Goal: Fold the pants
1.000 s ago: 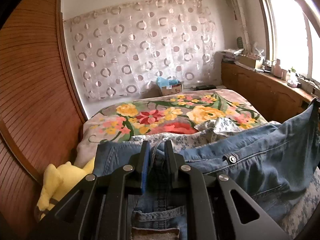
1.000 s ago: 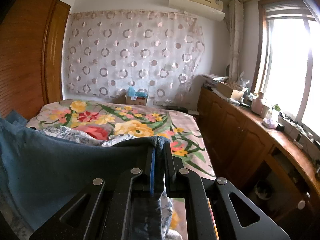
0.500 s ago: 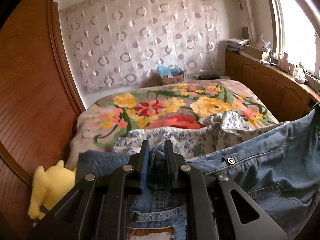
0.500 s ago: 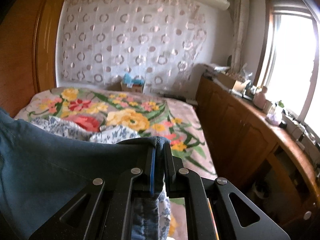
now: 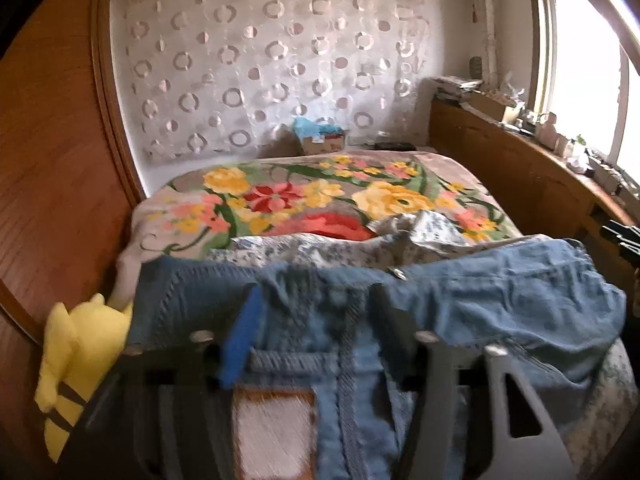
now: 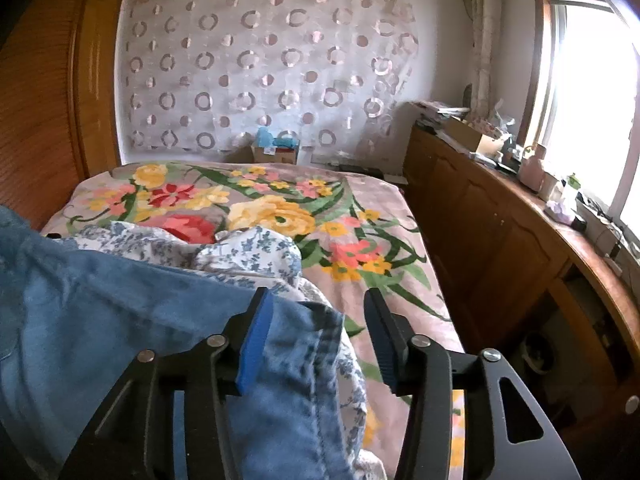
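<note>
Blue denim pants (image 5: 472,312) lie across the near end of the bed, waistband toward me, with a metal button (image 5: 398,274) and a pale patch (image 5: 276,432) showing. My left gripper (image 5: 316,320) is open, its jaws spread on either side of the waistband, which lies loose between them. In the right wrist view the pants (image 6: 120,320) fill the lower left. My right gripper (image 6: 318,332) is open too, with the denim edge lying between its jaws, against the blue-padded left one.
The pants rest on a blue-and-white flowered cloth (image 6: 248,252) over a bright floral blanket (image 5: 320,196). A yellow plush toy (image 5: 76,364) sits at the left by the wooden headboard (image 5: 52,184). A wooden cabinet (image 6: 500,248) with clutter runs along the right, under the window.
Both grippers have opened and let go of the pants' waistband. The pants have dropped from being held up to lying on the bed.
</note>
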